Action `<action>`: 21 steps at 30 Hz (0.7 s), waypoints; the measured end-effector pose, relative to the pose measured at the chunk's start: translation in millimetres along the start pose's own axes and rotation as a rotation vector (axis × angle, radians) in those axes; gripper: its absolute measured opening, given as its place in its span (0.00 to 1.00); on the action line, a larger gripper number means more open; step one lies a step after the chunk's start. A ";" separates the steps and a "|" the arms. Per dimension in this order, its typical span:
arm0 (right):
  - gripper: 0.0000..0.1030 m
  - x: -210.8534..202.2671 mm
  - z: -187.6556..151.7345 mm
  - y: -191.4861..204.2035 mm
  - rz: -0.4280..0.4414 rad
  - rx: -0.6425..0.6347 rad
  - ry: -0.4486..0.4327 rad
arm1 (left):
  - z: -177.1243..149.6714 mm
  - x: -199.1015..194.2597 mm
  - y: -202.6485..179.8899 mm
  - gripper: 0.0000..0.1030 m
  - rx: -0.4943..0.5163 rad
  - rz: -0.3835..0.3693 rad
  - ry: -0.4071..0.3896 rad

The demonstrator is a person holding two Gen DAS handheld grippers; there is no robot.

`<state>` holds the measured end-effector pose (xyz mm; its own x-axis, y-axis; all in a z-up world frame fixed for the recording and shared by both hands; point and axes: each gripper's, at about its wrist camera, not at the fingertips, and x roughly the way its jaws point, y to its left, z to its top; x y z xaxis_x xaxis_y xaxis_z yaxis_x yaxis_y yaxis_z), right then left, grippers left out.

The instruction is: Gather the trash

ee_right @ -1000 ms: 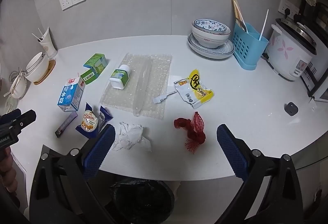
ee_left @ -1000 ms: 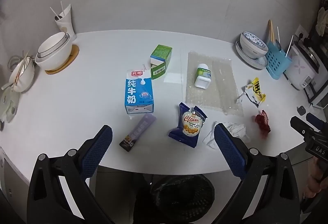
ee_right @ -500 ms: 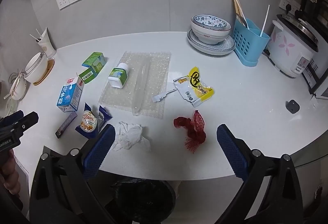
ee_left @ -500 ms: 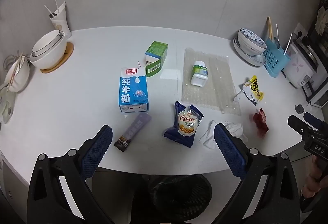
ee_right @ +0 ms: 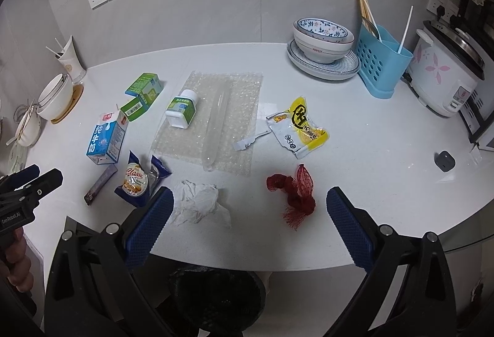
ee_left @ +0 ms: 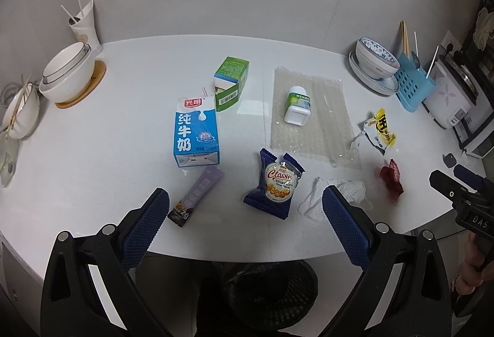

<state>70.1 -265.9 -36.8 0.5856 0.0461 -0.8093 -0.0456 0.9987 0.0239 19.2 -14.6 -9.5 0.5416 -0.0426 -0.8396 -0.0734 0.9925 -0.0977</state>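
Trash lies scattered on the white counter point(ee_left: 92, 151): a blue milk carton point(ee_left: 196, 133), a green box point(ee_left: 231, 79), a white bottle point(ee_left: 298, 105) on bubble wrap point(ee_left: 311, 121), a blue snack packet point(ee_left: 276, 182), a purple wrapper point(ee_left: 197, 196), a crumpled tissue point(ee_right: 197, 202), a red mesh net point(ee_right: 291, 193) and a yellow packet point(ee_right: 301, 127). A black bin point(ee_left: 268, 287) stands below the counter's front edge. My left gripper point(ee_left: 245, 198) hovers open before the snack packet. My right gripper point(ee_right: 248, 199) hangs open between the tissue and the net. Neither holds anything.
Stacked white bowls point(ee_left: 66, 74) and a cup point(ee_left: 85, 25) stand at the far left. A patterned bowl on plates point(ee_right: 322, 42), a blue utensil holder point(ee_right: 381, 62) and a rice cooker point(ee_right: 446, 68) line the far right. A small dark object point(ee_right: 444, 161) lies near the right edge.
Both grippers have drawn back and up slightly, so the counter items appear a little smaller and lower-set. Nothing on the counter has moved; both grippers stay open.
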 end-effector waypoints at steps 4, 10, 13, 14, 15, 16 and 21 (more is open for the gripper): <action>0.93 -0.2 -1.8 0.9 0.014 -0.016 -0.004 | 0.3 -6.1 -2.6 0.94 -0.003 0.006 -0.006; 0.90 -0.3 -2.6 2.5 0.027 -0.038 -0.001 | -1.9 -9.1 -3.3 0.94 -0.010 0.017 0.001; 0.90 -2.8 -1.0 4.2 0.028 -0.039 0.000 | -1.9 -10.1 -2.1 0.94 -0.010 0.017 0.008; 0.90 -3.1 -0.2 4.9 0.025 -0.038 0.001 | -1.7 -9.8 -0.9 0.94 -0.010 0.018 0.012; 0.90 -3.4 0.6 5.8 0.022 -0.036 0.001 | -1.4 -9.5 0.5 0.94 -0.011 0.014 0.016; 0.90 -3.4 1.5 6.8 0.019 -0.034 -0.001 | -0.8 -9.1 1.8 0.94 -0.011 0.007 0.019; 0.90 -2.5 5.4 10.1 -0.007 0.001 -0.007 | 2.3 -5.2 10.1 0.94 -0.016 -0.015 0.026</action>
<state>72.6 -255.9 -31.4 0.5913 0.0393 -0.8055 -0.0407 0.9990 0.0188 17.5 -4.0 -4.9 0.5212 -0.0603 -0.8513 -0.0795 0.9897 -0.1187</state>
